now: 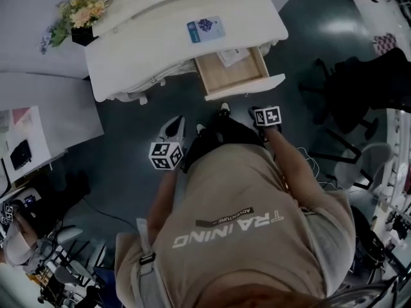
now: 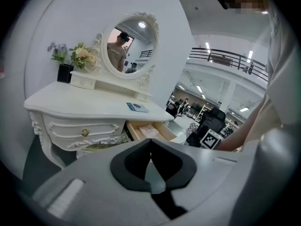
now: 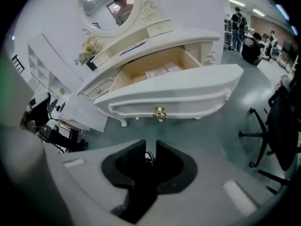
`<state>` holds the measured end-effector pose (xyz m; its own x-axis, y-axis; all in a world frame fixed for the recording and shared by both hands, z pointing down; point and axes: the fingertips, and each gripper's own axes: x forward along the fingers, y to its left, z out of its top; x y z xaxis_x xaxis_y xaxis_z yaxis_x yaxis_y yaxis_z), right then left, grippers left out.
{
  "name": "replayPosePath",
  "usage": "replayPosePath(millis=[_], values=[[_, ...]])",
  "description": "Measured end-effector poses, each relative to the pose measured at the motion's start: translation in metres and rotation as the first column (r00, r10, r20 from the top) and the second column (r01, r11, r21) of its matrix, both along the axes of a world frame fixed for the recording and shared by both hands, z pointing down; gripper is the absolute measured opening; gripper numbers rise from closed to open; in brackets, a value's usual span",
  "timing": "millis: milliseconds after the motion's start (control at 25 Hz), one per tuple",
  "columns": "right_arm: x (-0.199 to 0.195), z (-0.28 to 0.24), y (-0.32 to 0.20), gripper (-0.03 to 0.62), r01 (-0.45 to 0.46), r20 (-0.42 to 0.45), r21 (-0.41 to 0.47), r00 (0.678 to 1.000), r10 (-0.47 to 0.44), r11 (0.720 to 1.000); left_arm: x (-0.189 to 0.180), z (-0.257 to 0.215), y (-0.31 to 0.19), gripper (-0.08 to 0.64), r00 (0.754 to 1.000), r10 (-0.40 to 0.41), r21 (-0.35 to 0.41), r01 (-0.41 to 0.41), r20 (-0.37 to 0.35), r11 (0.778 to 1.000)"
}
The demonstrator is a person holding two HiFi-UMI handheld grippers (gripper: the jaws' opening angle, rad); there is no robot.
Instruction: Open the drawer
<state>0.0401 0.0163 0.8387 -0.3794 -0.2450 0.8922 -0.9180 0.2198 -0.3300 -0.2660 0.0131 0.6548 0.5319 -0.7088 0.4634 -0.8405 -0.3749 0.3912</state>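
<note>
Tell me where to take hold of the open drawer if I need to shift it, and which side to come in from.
Probably best to take the gold knob at the middle of the drawer front. It stands proud of the front, which itself is wide and curved. Come straight in from the front, with the jaws either side of the knob.

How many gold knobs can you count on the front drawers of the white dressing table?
2. One gold knob is on the pulled-out drawer; the second knob is on the closed drawer beside it. Any on the small upper drawers may be hidden.
</note>
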Motion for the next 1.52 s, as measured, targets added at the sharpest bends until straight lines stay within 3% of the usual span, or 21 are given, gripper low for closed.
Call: replayPosePath(millis=[280,440,600,840,960,1160,1360,1520], values=[[0.035,-0.038,0.04,0.005,0.044,0.002,0.099,0.999,-0.044,0.994,0.042,-0.004,0.013,0.008,0.999,0.046,0.053,-0.045,-0.015,0.998],[0.051,-0.059,0.049,0.005,0.063,0.053,0.169,0.996,-0.073,0.984,0.078,-0.018,0.029,0.008,0.999,0.054,0.078,-0.053,-0.005,0.995],[0.058,-0.087,0.058,0.004,0.109,0.133,0.272,0.98,-0.15,0.956,0.118,-0.029,0.053,0.008,0.998,0.042,0.078,-0.045,0.042,0.996],[0.086,-0.137,0.079,0.003,0.227,0.145,0.477,0.933,-0.33,0.849,0.189,-0.046,0.09,0.008,0.994,-0.026,0.119,0.013,0.11,0.993],[0.091,-0.15,0.094,0.003,0.211,0.19,0.525,0.915,-0.355,0.825,0.21,-0.053,0.112,0.008,0.99,-0.029,0.11,0.014,0.141,0.994],[0.101,-0.179,0.107,0.003,0.195,0.219,0.599,0.893,-0.393,0.777,0.245,-0.066,0.138,0.008,0.972,0.048,0.144,-0.082,0.229,0.986],[0.093,-0.227,0.113,0.003,0.253,0.129,0.701,0.875,-0.467,0.667,0.256,-0.086,0.145,0.008,0.96,0.084,0.207,-0.142,0.266,0.968],[0.08,-0.287,0.111,0.003,0.254,0.067,0.79,0.869,-0.49,0.558,0.251,-0.133,0.143,0.008,0.969,0.049,0.326,-0.13,0.244,0.936]])
